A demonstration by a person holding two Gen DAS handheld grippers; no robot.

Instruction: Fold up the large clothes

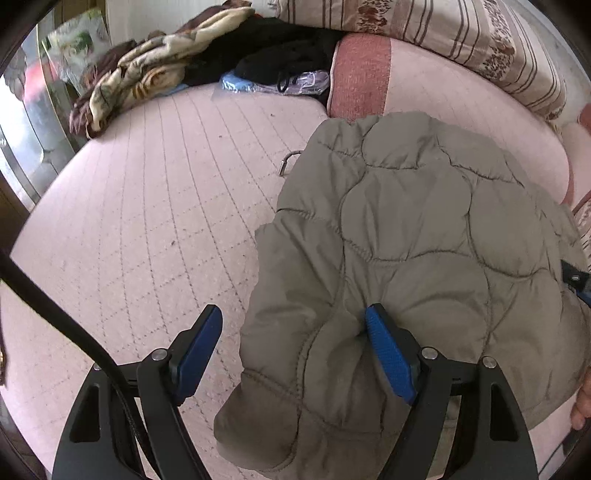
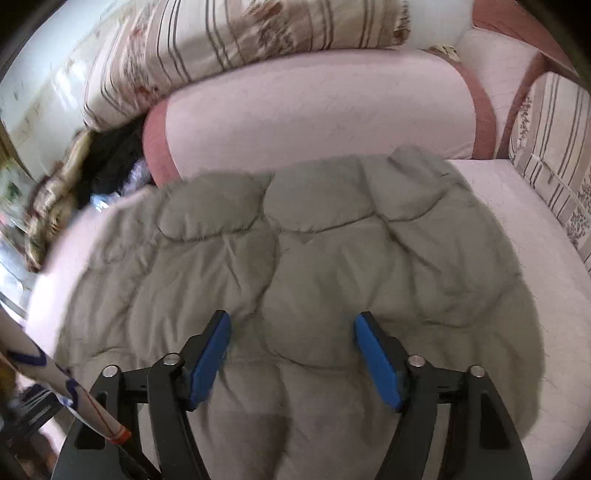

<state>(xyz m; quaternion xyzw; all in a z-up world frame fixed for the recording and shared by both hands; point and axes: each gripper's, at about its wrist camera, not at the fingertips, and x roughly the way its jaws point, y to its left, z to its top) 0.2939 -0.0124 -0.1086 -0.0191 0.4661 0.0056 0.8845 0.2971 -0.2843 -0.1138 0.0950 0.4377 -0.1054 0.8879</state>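
A grey-green quilted puffer jacket [image 1: 413, 236] lies folded on the pink quilted bed [image 1: 147, 206]. My left gripper [image 1: 293, 312] is open at the jacket's near left edge. Its right pad [image 1: 388, 354] rests against the fabric, while its left pad [image 1: 199, 350] hangs over bare bed. In the right wrist view the jacket [image 2: 295, 240] spreads wide under my right gripper [image 2: 292, 316], which is open just above the middle of the jacket with nothing gripped. A piece of the right gripper [image 1: 576, 280] and a hand [image 1: 581, 402] show at the right border of the left wrist view.
A pink pillow [image 2: 314, 107] lies just behind the jacket, with striped floral bedding [image 2: 221, 33] behind it. A brown-and-cream blanket [image 1: 140, 74] and dark clothes [image 1: 280, 48] are heaped at the far left. A small metal hook [image 1: 288, 162] lies by the jacket's far left edge.
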